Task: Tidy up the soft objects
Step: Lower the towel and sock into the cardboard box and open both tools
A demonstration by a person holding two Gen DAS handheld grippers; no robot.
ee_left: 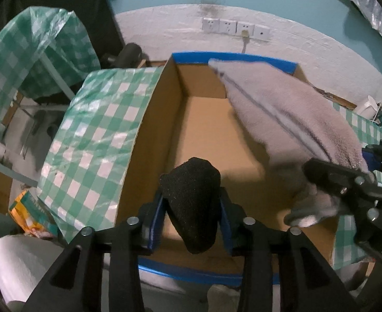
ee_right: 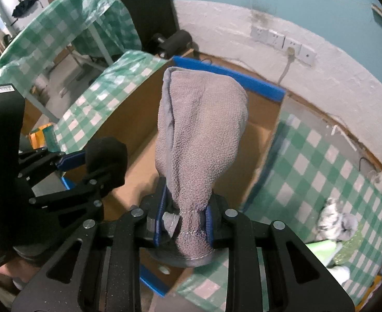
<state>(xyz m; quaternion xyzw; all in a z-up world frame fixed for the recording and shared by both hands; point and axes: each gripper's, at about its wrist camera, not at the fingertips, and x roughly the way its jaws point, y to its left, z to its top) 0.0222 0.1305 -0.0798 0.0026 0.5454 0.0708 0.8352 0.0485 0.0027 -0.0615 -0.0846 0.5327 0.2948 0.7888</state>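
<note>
The left gripper [ee_left: 192, 223] is clamped on a bunched black sock [ee_left: 193, 205], its blue-padded fingers pressed to either side of the fabric, and holds it above the near end of an open cardboard box [ee_left: 149, 140] whose top rims are edged in blue tape. The right gripper [ee_right: 183, 223] is closed around the gathered end of a grey terry towel [ee_right: 201, 135], which fans out forward over the box and reaches toward the far taped rim. In the left wrist view the towel crosses the box's right half, while the brown floor on the left and centre shows bare. The box's left wall stands against a green-and-white checked tablecloth [ee_left: 92, 140]; the same cloth lies beyond the right wall, where a pale crumpled soft item [ee_right: 336, 223] rests. The two grippers sit near each other at the box's near edge, apart. Behind the box a white wall carries a row of sockets [ee_left: 236, 28].
</note>
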